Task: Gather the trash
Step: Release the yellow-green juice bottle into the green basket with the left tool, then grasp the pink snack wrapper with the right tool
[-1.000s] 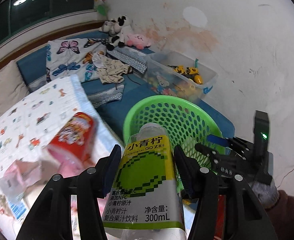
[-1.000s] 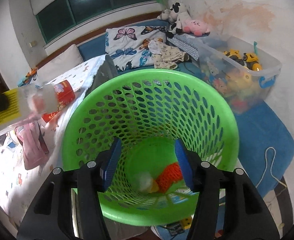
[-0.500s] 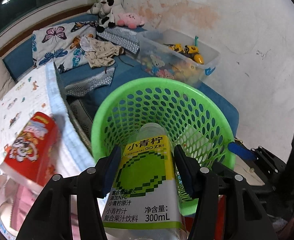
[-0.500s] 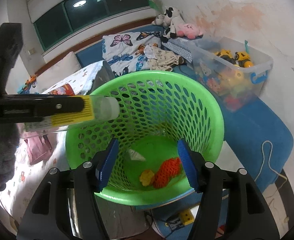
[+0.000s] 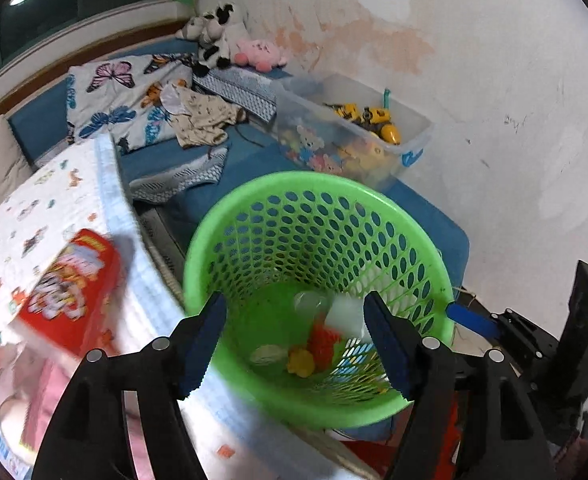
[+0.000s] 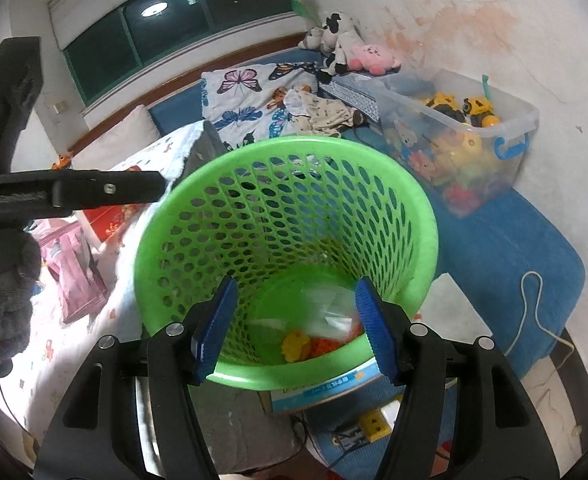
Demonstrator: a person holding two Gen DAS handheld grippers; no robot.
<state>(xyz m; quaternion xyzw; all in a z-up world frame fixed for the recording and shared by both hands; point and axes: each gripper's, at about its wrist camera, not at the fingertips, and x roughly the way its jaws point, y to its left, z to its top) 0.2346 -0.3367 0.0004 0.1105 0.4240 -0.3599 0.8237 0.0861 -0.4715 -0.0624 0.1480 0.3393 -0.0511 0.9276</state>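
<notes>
The left gripper point(image 5: 294, 334), at the bottom of its frame, is opening its jaws wide with nothing between them, above the green perforated plastic basket point(image 5: 254, 216). The clear plastic bottle point(image 5: 344, 312) lies at the basket's bottom beside orange netting point(image 5: 326, 338). The right gripper point(image 6: 294, 320) stands moderately open and empty. A red snack packet point(image 5: 70, 284) lies on the patterned white blanket point(image 5: 26, 208), left of centre.

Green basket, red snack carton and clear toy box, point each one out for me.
green basket point(image 5: 394, 216), left wrist view, on its far rim.
red snack carton point(image 5: 70, 288), left wrist view, on its printed face.
clear toy box point(image 6: 506, 120), right wrist view, on its near rim.
</notes>
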